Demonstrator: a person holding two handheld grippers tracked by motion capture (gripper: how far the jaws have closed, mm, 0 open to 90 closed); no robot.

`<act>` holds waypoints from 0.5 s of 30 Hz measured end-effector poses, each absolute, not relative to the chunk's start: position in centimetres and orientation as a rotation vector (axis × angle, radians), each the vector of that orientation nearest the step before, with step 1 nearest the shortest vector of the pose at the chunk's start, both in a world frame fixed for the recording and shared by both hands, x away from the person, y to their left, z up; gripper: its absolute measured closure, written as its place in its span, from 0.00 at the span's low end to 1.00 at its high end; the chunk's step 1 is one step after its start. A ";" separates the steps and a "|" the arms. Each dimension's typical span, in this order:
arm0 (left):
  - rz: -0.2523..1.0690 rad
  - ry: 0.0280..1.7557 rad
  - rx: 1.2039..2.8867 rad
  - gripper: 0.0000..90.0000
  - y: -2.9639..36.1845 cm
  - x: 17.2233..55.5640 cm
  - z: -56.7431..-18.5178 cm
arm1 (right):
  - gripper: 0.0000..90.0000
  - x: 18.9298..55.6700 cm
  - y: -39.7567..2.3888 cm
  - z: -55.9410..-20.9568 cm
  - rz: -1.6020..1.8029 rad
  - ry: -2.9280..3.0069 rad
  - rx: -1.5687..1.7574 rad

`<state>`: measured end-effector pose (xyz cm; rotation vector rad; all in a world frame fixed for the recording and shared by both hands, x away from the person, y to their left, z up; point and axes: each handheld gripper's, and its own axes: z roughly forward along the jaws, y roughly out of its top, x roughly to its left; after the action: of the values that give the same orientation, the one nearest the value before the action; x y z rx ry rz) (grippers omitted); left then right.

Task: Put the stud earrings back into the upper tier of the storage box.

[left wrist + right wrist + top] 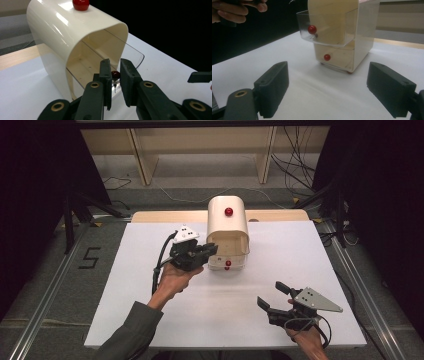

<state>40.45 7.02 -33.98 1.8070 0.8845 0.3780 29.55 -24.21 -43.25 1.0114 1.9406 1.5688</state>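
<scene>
Left tongs (210,251), right tongs (271,296): black jaws, brass rivets, grey triangular plates, black cables; grey-green sleeve (131,330).

I see a cream drawer box (228,222) with a rounded top at 12 o'clock on the white surface (150,320), upright, a red ball knob (228,211) on its top. Its clear upper drawer (324,30) is pulled partway out toward 6 o'clock, level, with a red knob (312,29) on the front. The lower drawer (334,58) sits pushed in, with a red knob (327,57) too. My left claw (115,75) is clamped on the upper drawer's knob.
</scene>
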 end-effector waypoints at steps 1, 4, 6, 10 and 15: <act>0.376 0.891 1.803 0.88 6.9 40.6 -34.0 | 0.21 29.6 -24.2 -43.2 1.569 1.941 1.011; 0.376 0.895 1.803 0.88 6.6 41.1 -34.1 | 0.21 29.6 -24.2 -43.3 1.569 1.944 1.012; 0.376 0.900 1.795 0.88 6.5 41.4 -34.1 | 0.21 29.5 -24.2 -43.3 1.570 1.943 1.011; 0.379 0.909 1.800 0.88 6.3 41.9 -34.5 | 0.21 29.6 -24.2 -43.3 1.569 1.945 1.010; 0.371 0.926 1.813 0.88 6.0 42.5 -35.1 | 0.21 29.6 -24.2 -43.3 1.568 1.945 1.008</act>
<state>42.47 6.05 -35.06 1.8130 0.9261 0.3714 29.55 -24.22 -43.28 1.0078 1.9448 1.5679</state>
